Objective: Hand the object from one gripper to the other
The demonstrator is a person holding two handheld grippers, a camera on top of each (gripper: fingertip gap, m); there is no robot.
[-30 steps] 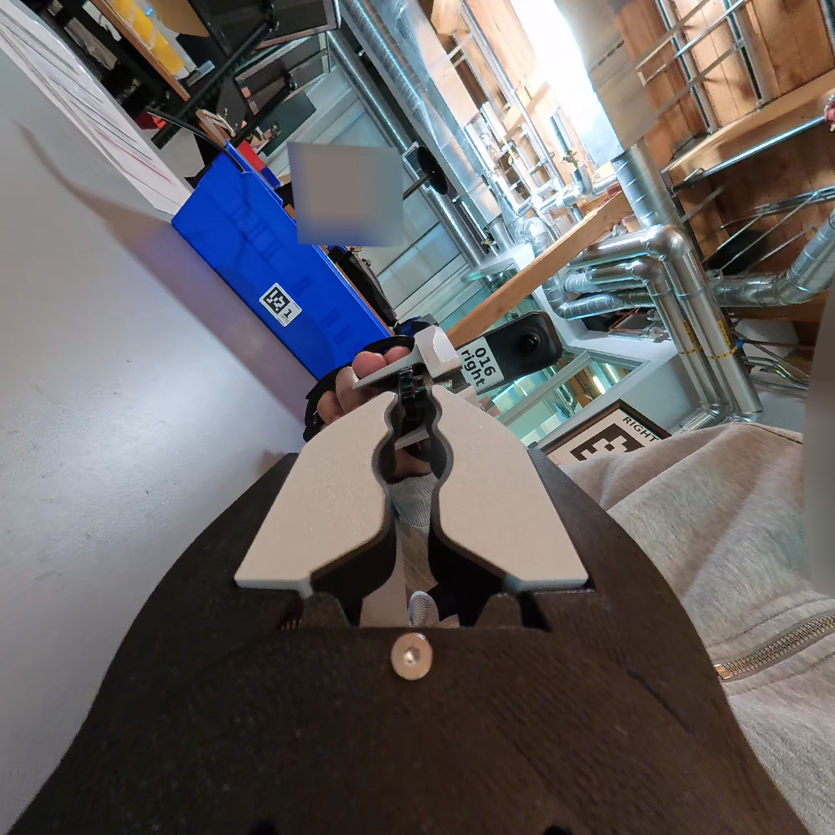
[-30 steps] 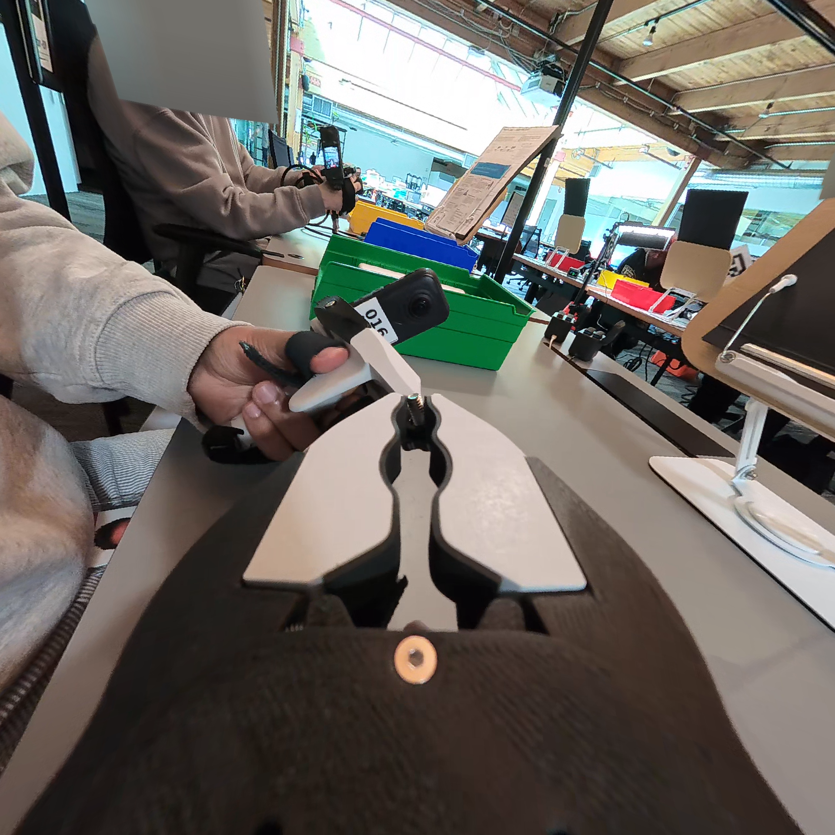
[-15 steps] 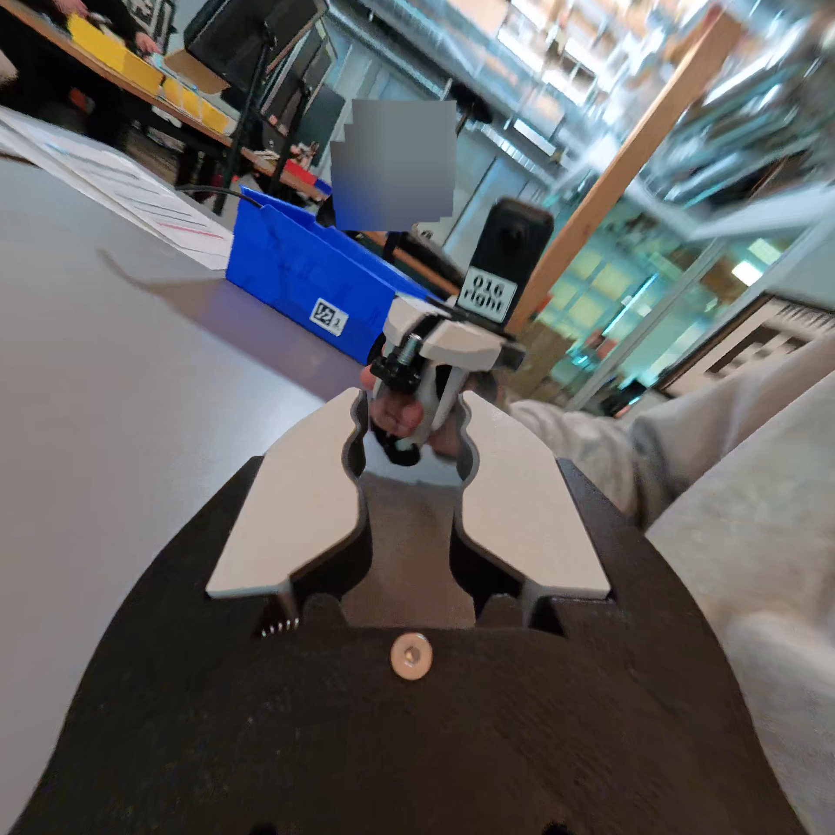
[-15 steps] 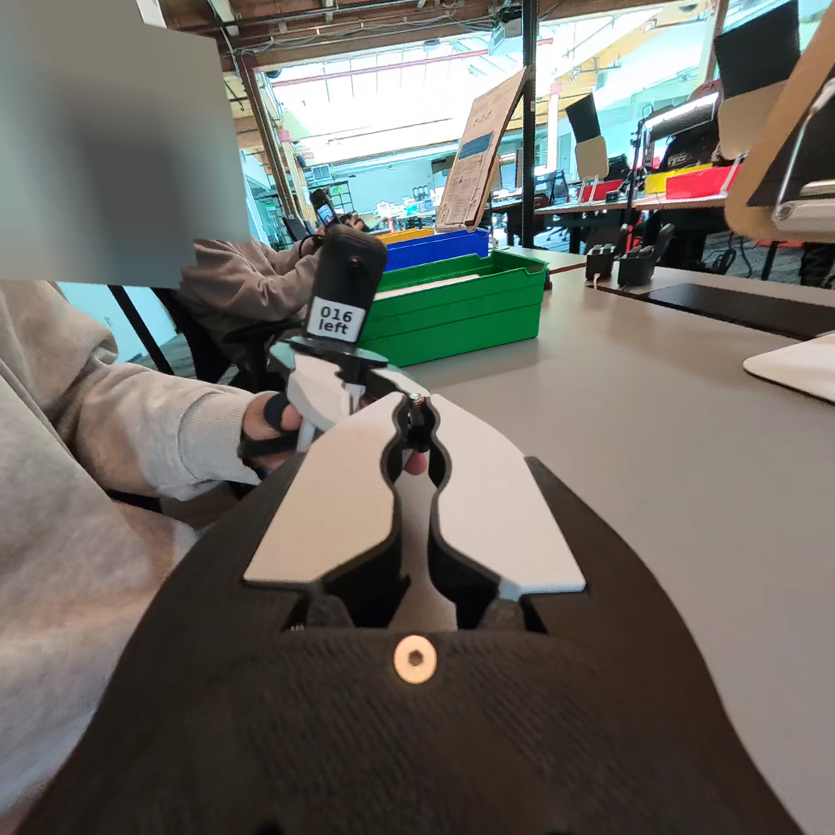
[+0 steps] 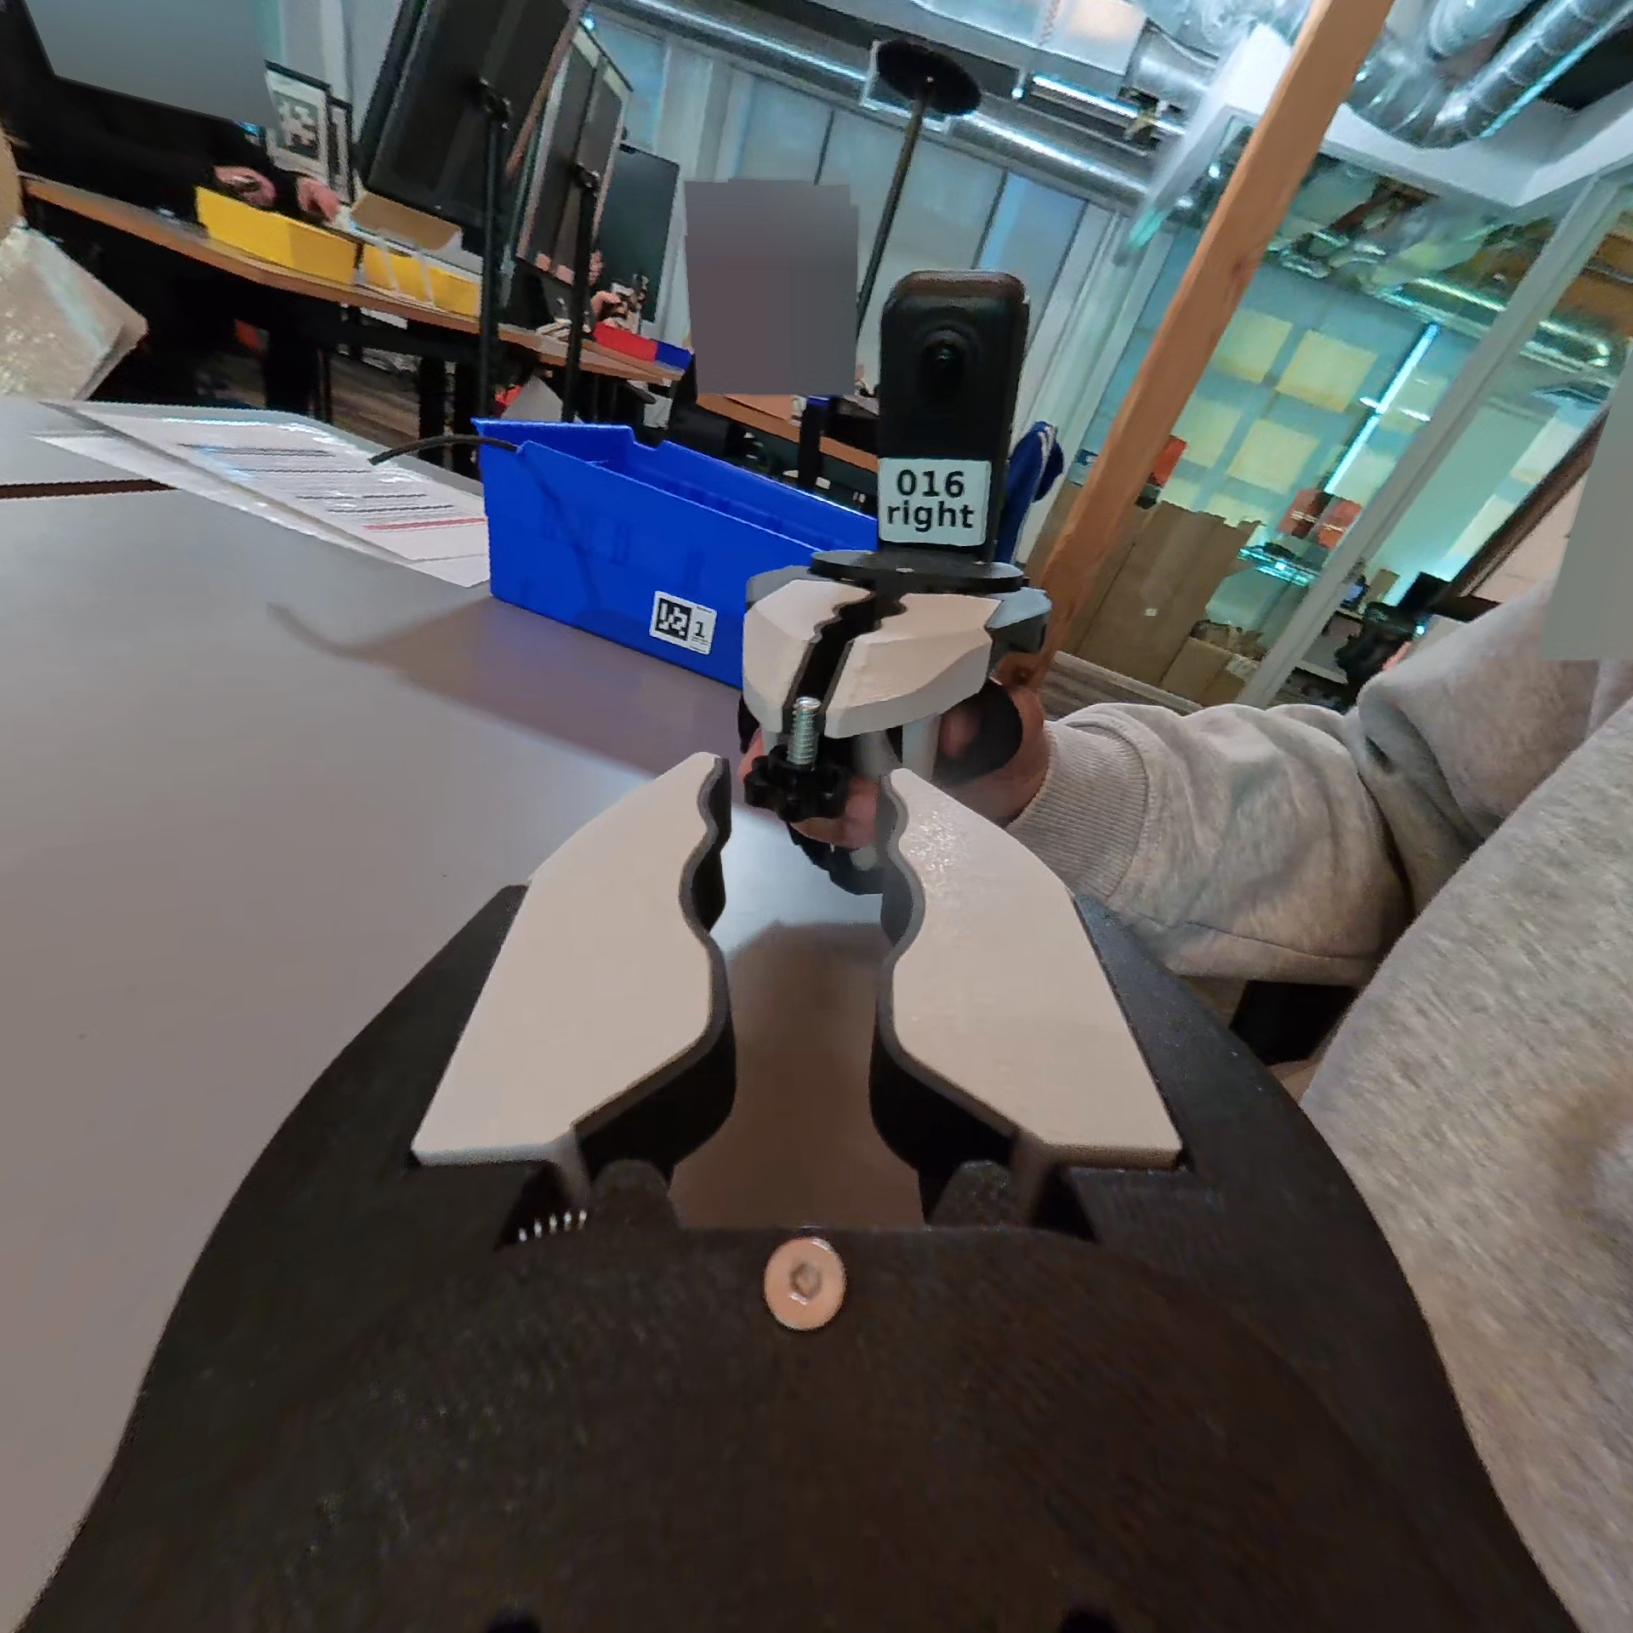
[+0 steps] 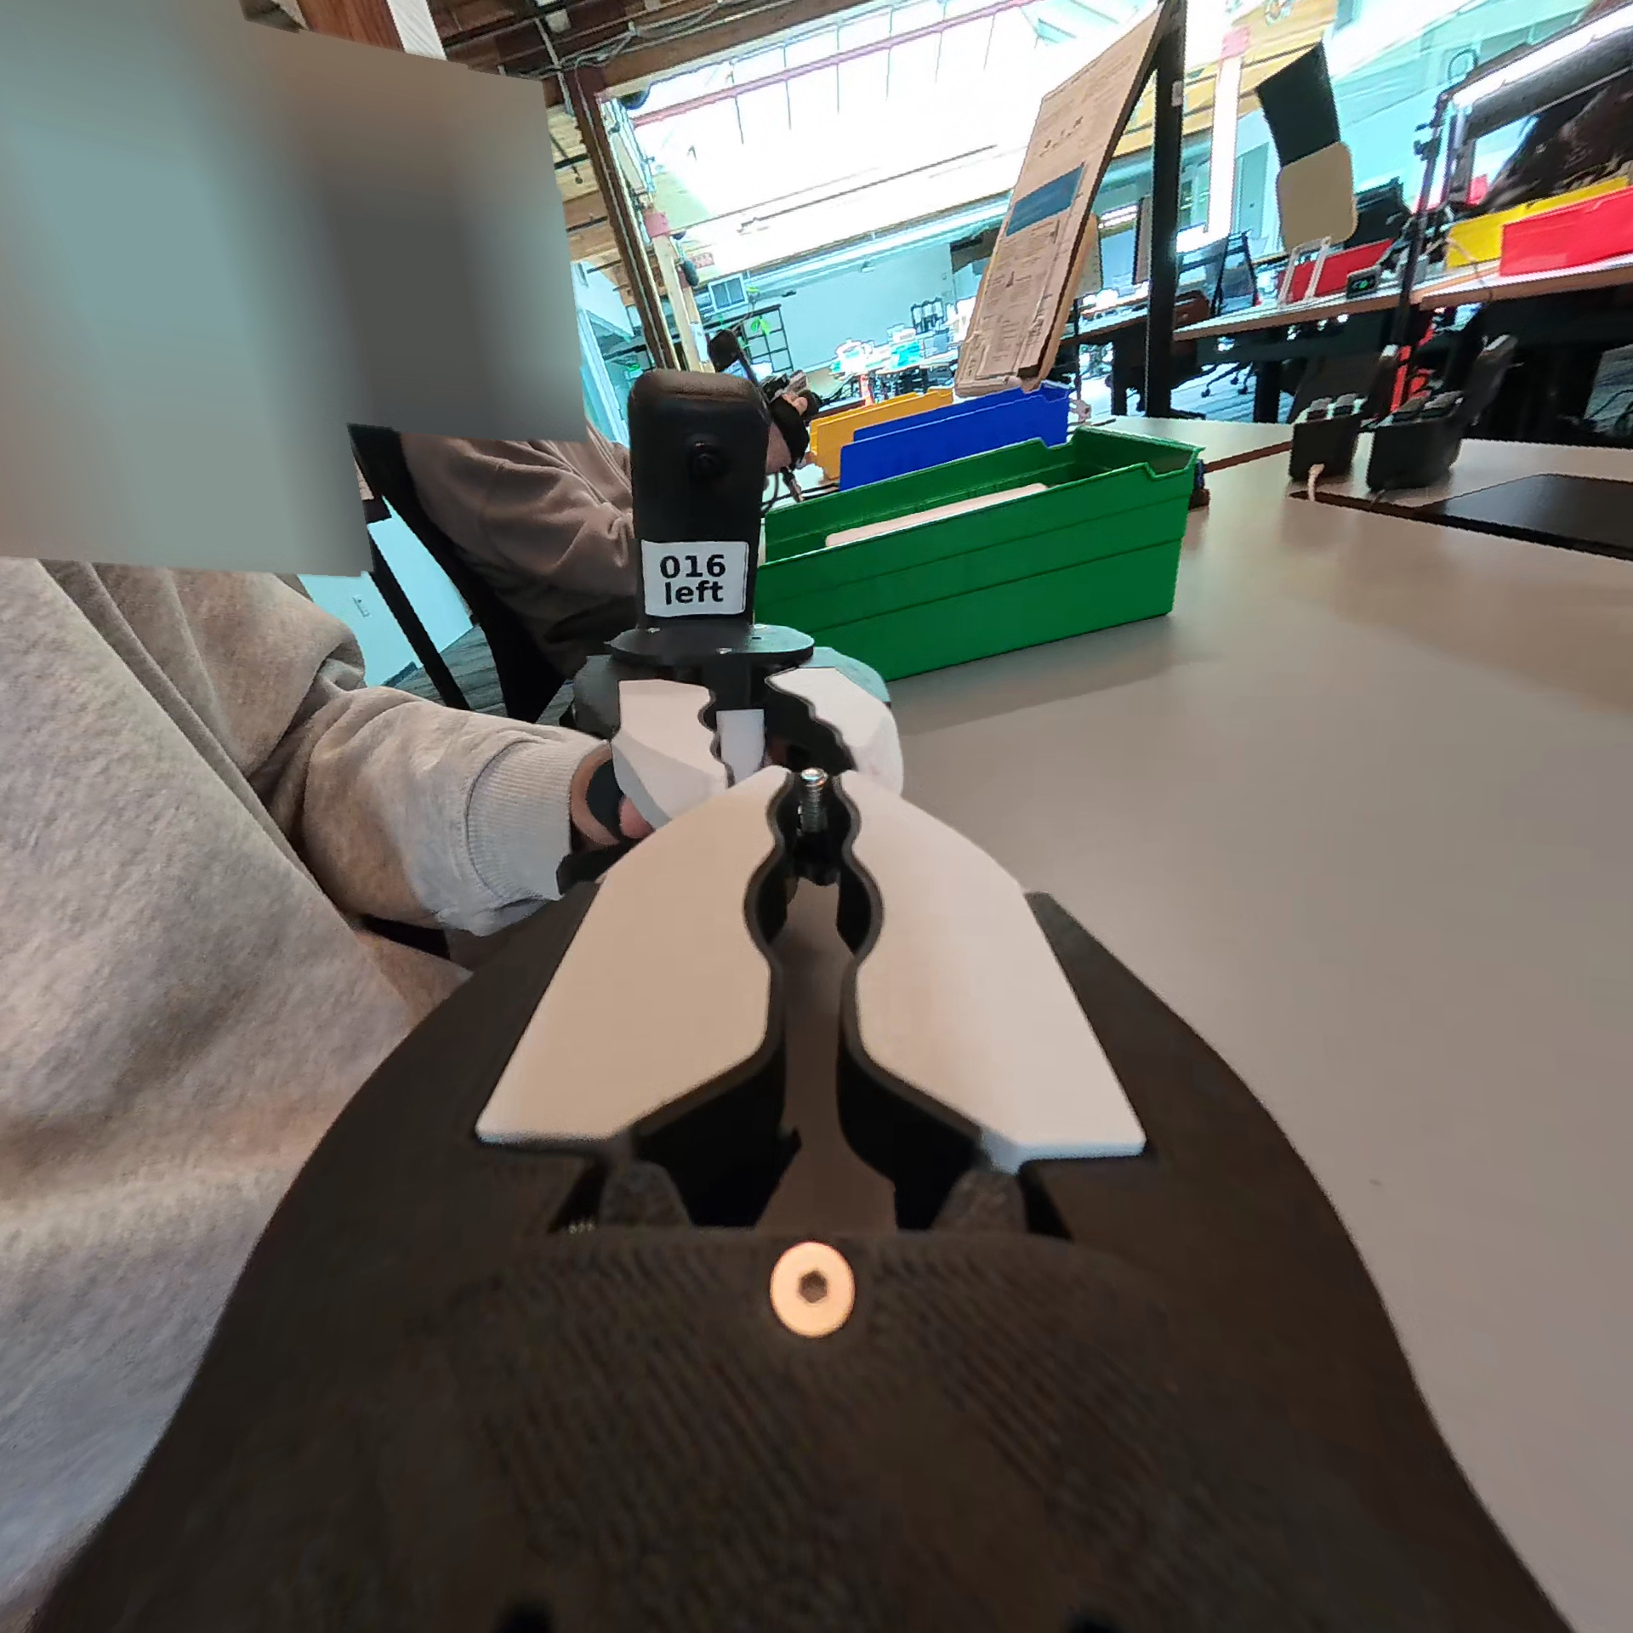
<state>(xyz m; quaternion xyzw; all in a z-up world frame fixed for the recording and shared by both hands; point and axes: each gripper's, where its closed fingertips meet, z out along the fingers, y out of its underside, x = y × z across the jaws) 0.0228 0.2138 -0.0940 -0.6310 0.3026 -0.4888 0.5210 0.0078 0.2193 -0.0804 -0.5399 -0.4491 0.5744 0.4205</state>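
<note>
We judge the handover done: our right gripper (image 6: pixel 813 795) pinches the black-knobbed screw (image 5: pixel 800 760) at its tips above the table (image 5: pixel 265 751), our left gripper (image 5: pixel 804 795) gapes empty, so next we draw apart.

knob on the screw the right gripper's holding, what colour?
Black, with a silver threaded shaft; the knob screw in the right gripper shows best in the left wrist view.
</note>
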